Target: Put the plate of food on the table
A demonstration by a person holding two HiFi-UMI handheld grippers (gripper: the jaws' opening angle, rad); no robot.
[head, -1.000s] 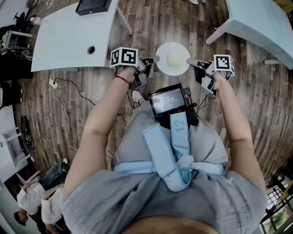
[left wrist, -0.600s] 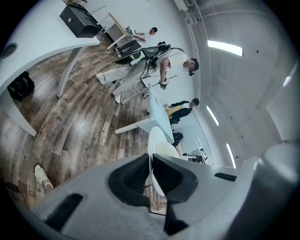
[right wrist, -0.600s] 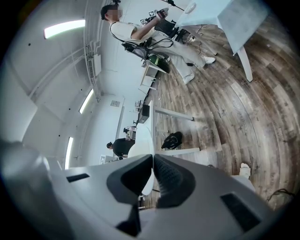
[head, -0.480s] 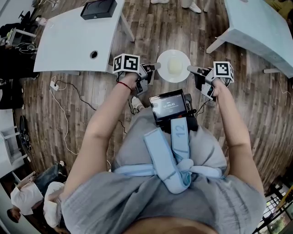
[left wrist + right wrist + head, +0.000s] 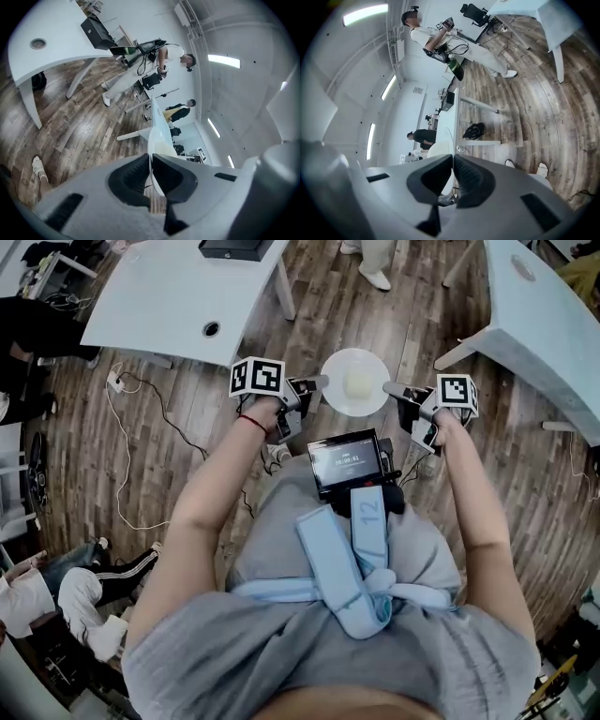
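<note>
A round white plate with a pale lump of food in its middle is held in the air above the wooden floor. My left gripper is shut on the plate's left rim and my right gripper is shut on its right rim. In the left gripper view the plate shows edge-on, its thin rim pinched between the dark pads. In the right gripper view the plate likewise runs edge-on into the shut pads.
A white table with a cable hole and a black box stands at the upper left. Another white table is at the upper right. A person's legs stand ahead. Cables lie on the floor at left.
The plate, still held by both grippers, has stayed level between them. The view has shifted: both tables and the floor slid right and down, and a standing person's legs came into view ahead.
</note>
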